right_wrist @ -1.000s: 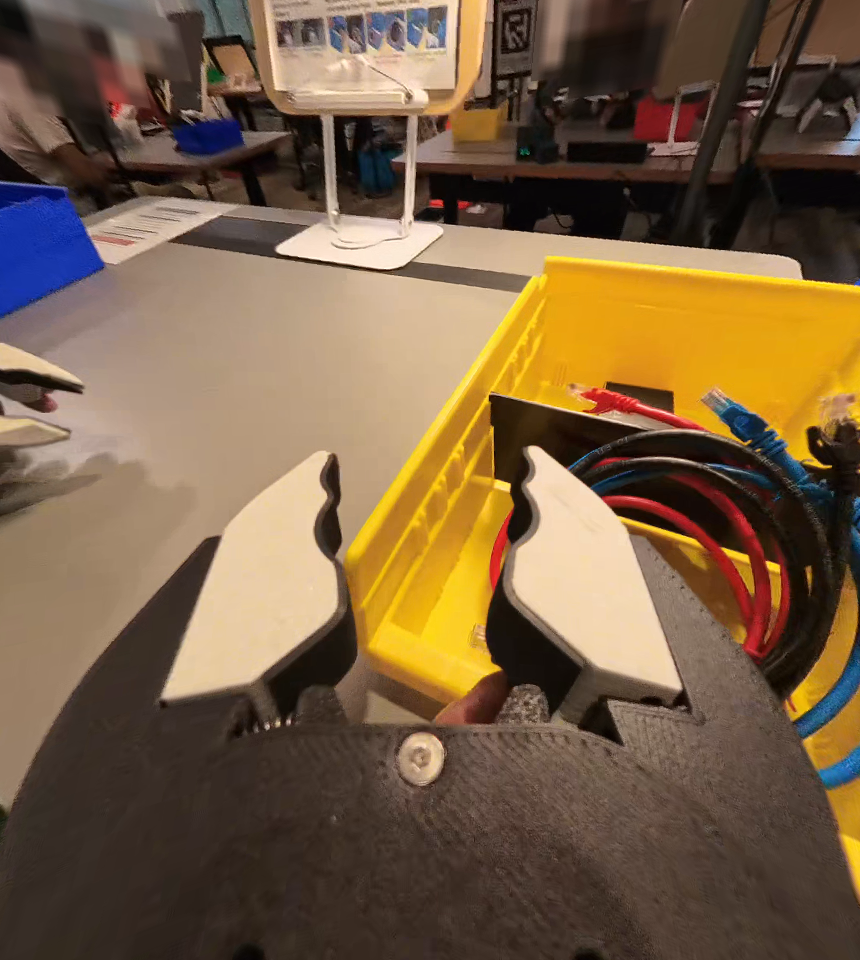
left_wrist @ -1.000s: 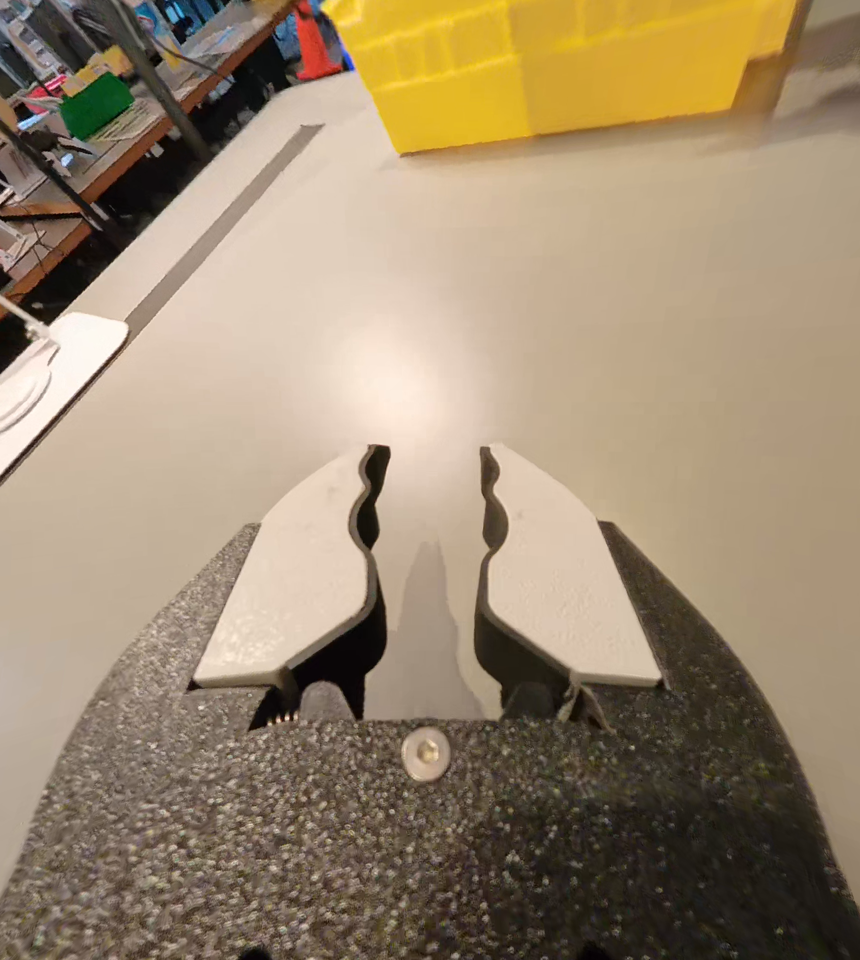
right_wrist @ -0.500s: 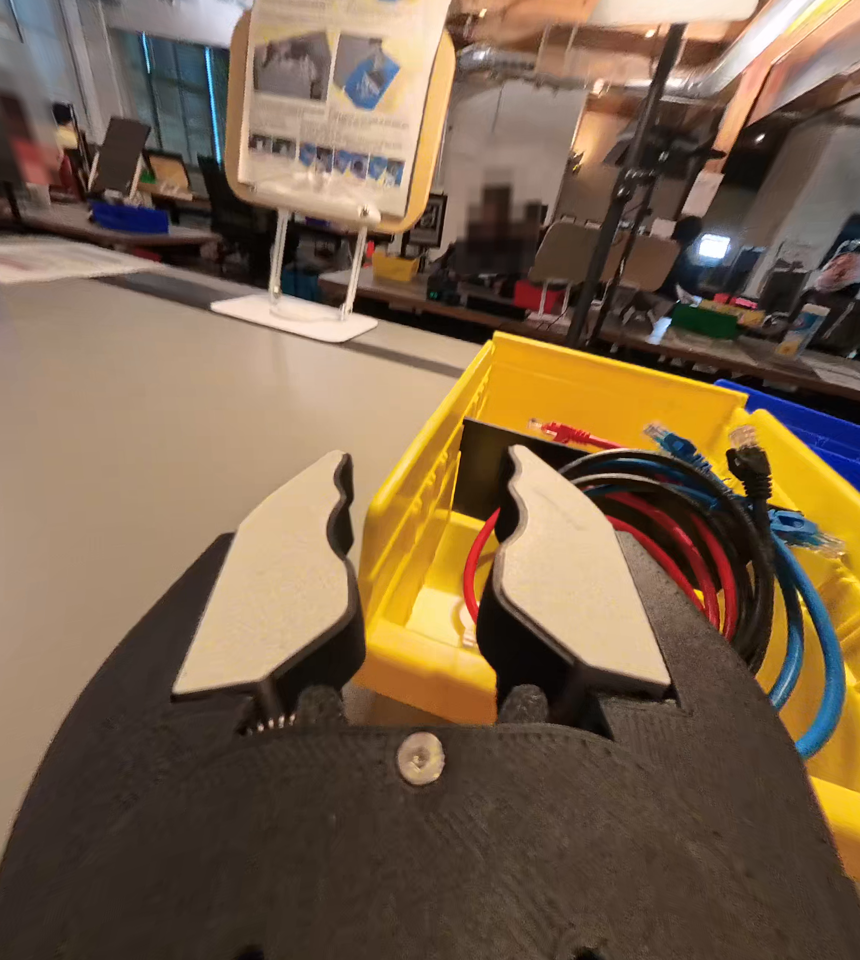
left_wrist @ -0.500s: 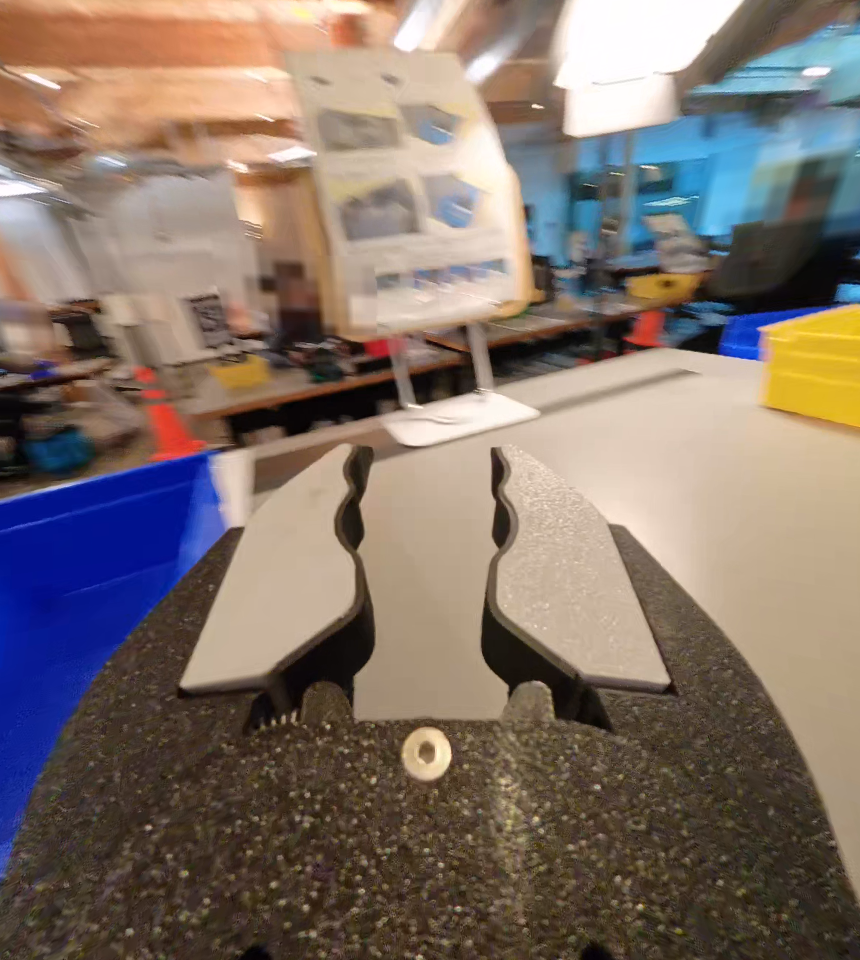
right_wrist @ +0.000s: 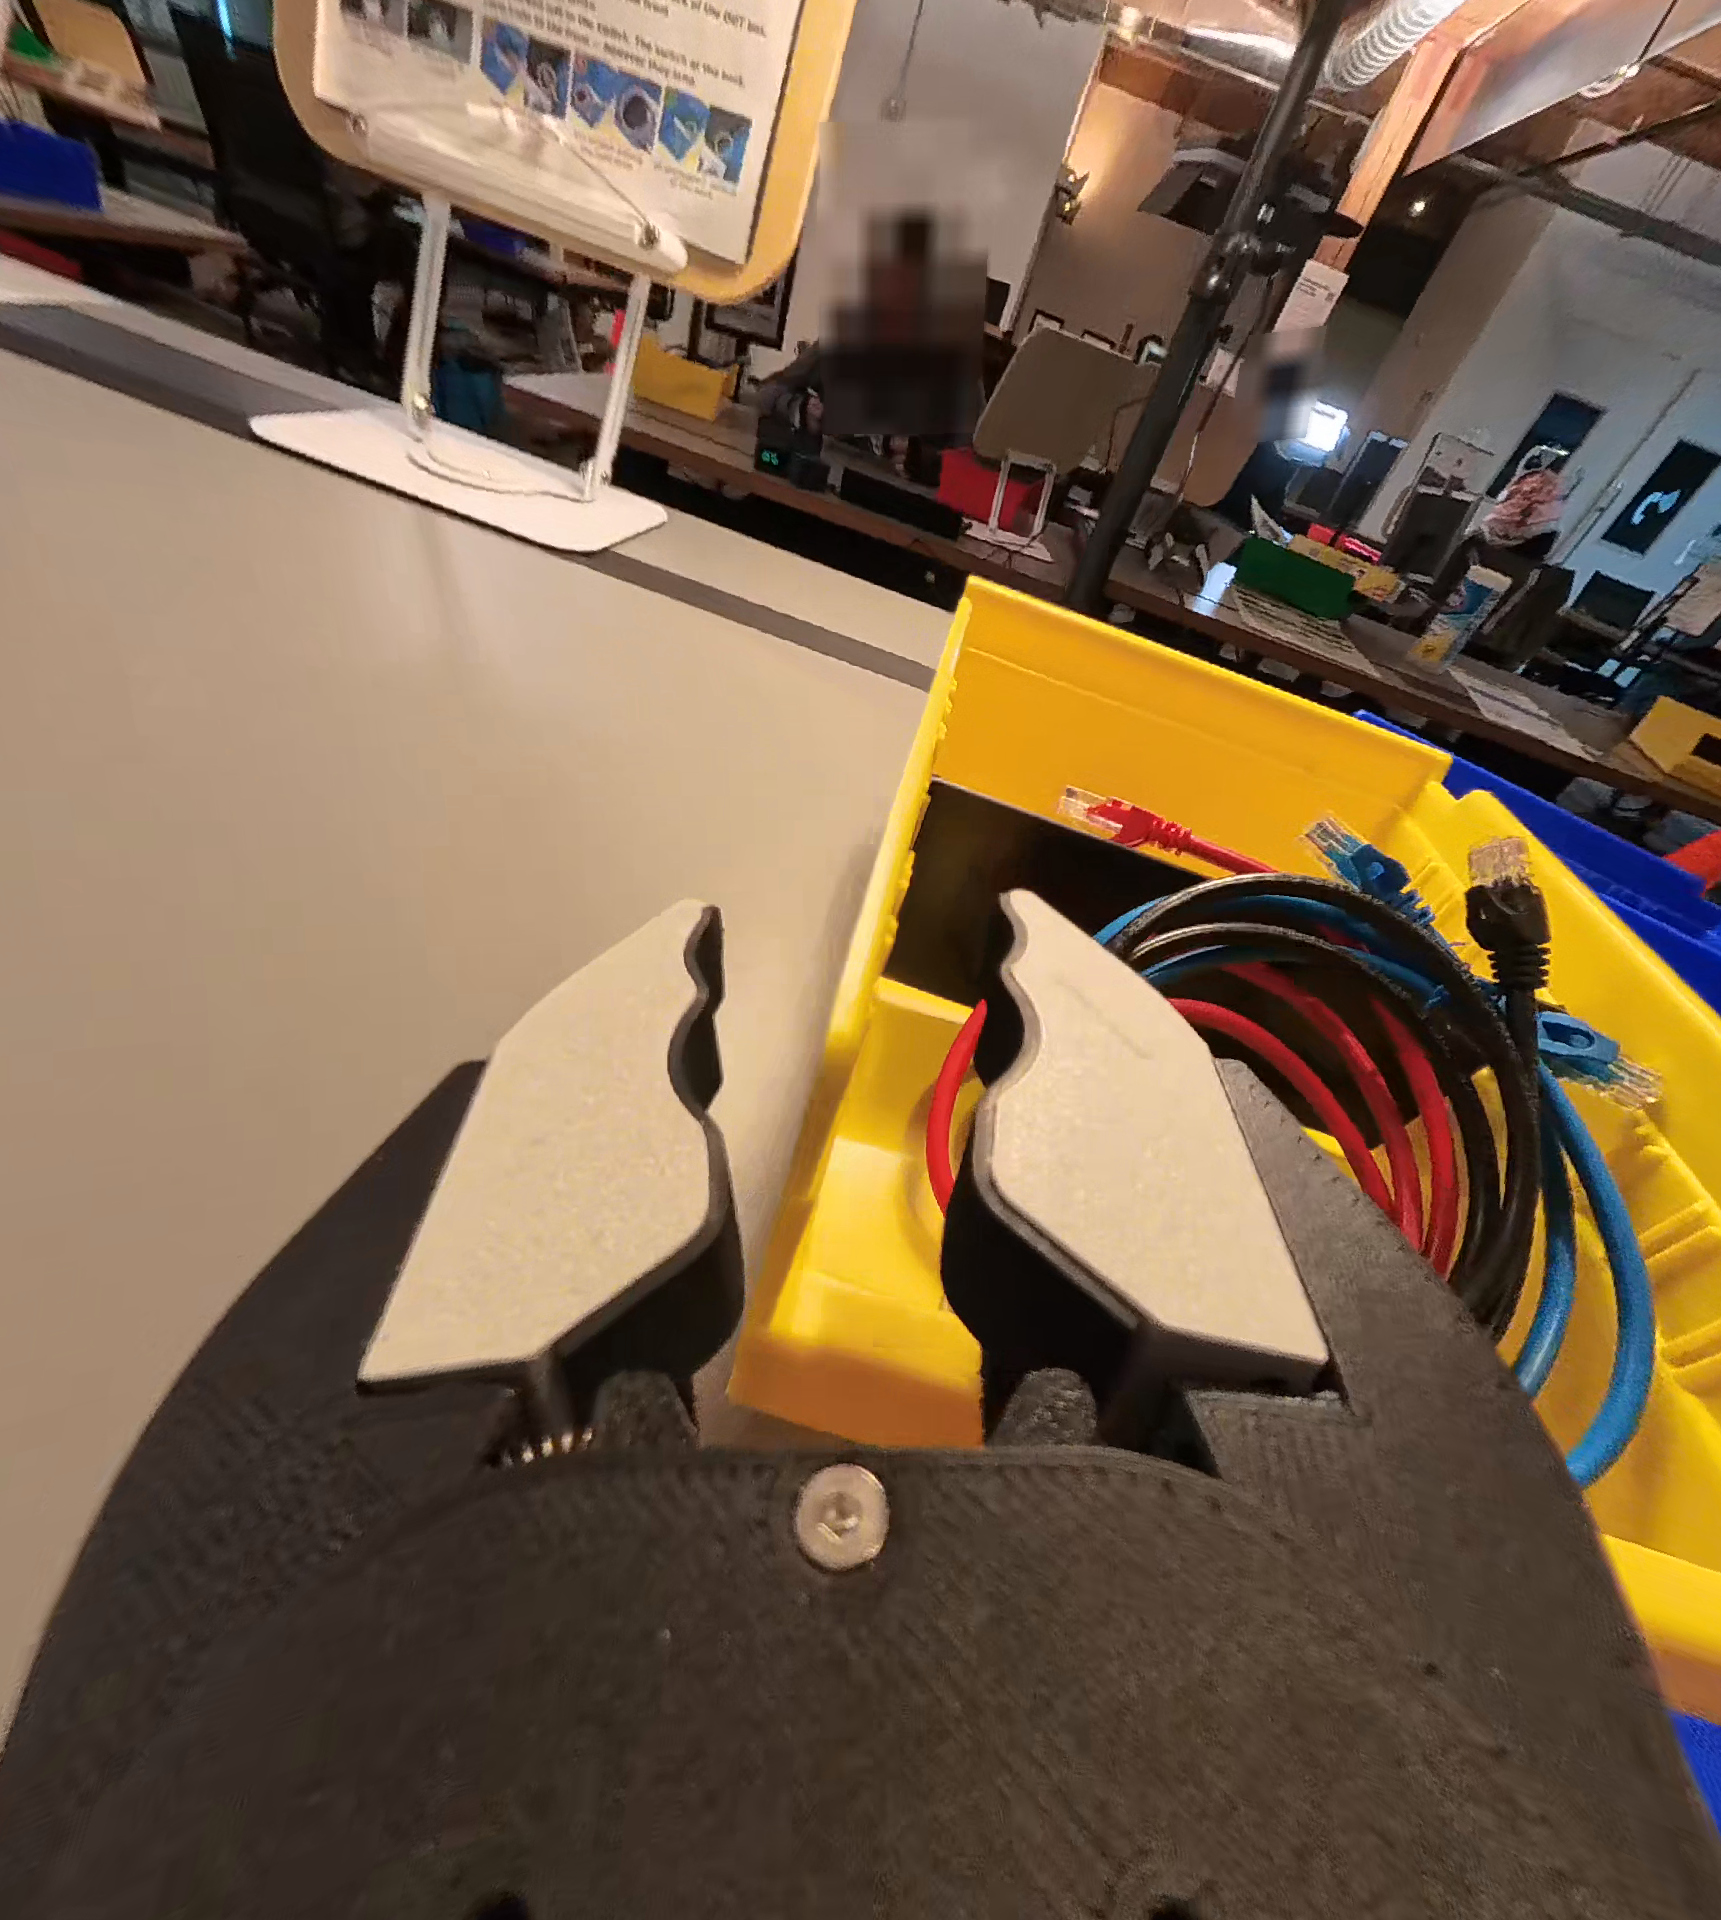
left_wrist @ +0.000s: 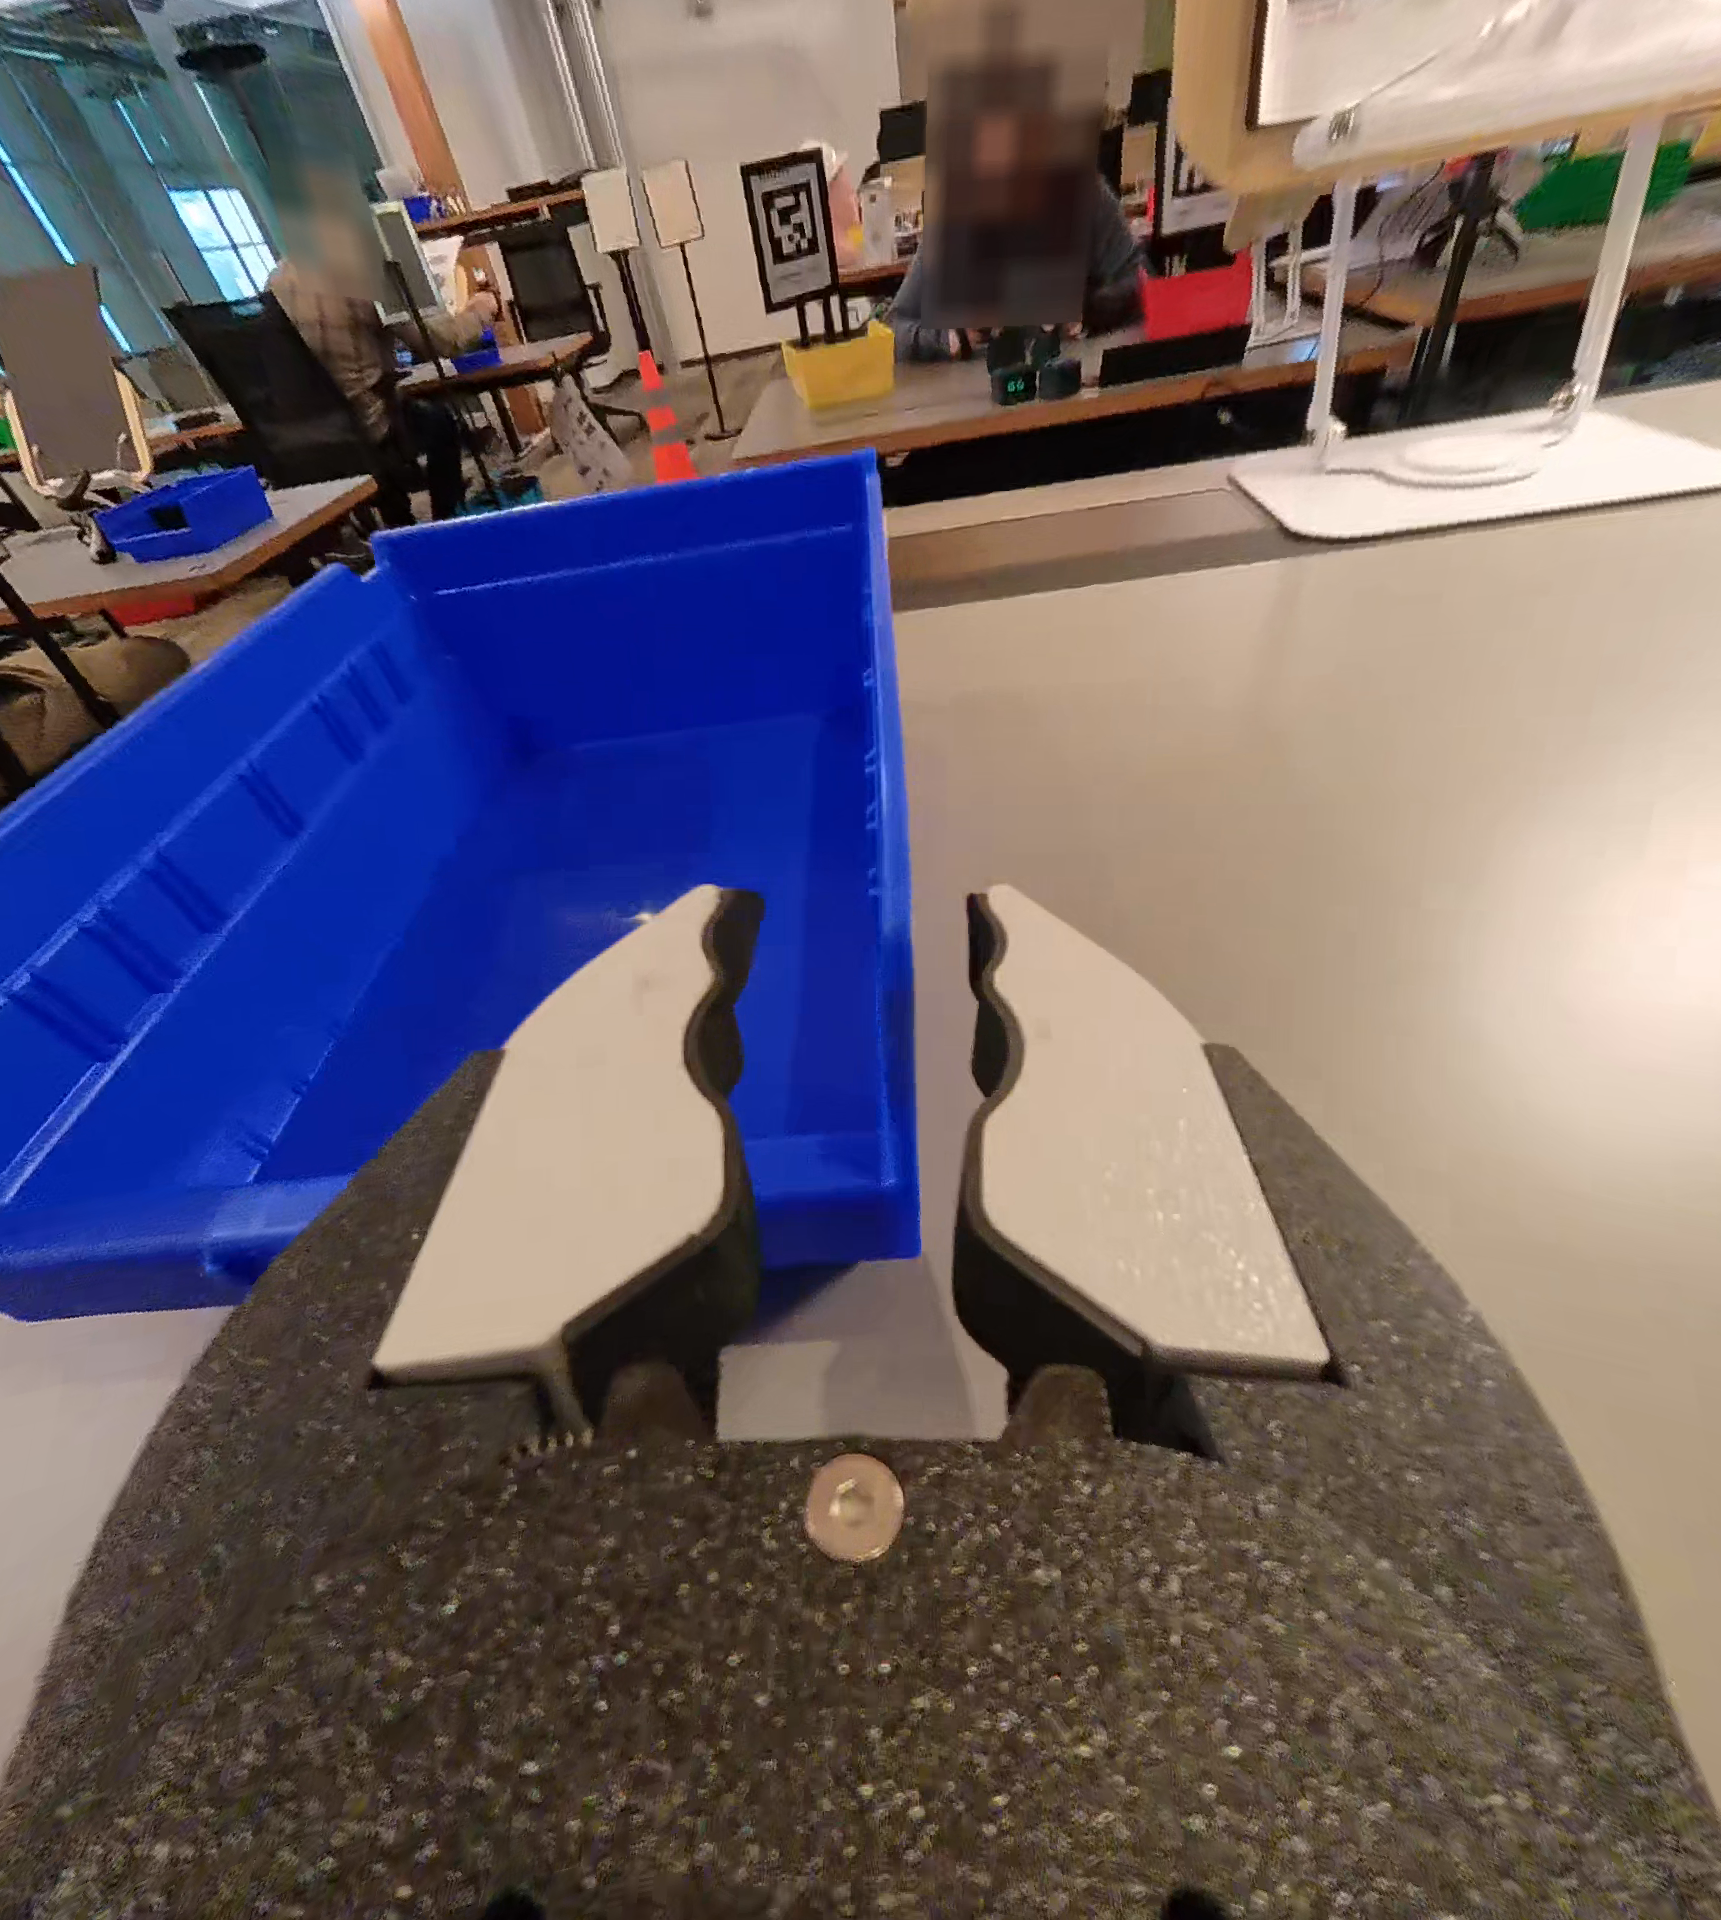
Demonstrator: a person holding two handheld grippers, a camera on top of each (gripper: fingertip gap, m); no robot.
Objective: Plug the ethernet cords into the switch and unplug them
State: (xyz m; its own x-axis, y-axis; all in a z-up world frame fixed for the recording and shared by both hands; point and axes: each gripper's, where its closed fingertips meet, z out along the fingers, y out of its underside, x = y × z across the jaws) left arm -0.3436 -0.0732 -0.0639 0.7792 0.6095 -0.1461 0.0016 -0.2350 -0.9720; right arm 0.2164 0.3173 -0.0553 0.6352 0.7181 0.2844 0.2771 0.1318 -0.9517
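Right wrist view: right gripper (right_wrist: 851, 935), fingers apart and empty, above the near corner of a yellow bin (right_wrist: 1188, 717) holding coiled red, black and blue cords (right_wrist: 1407, 1049) against a black box (right_wrist: 949, 873). Left gripper (left_wrist: 864, 925), fingers apart, empty, over blue bin (left_wrist: 627, 582); white sign stand (left_wrist: 1490, 473) beyond.

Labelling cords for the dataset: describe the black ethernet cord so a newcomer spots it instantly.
Find the yellow plastic bin on the grey table, just right of the right claw. A coil of cords lies inside it. The black ethernet cord loops between the red cord and the blue cord; its black-booted plug stands up, clear tip topmost.
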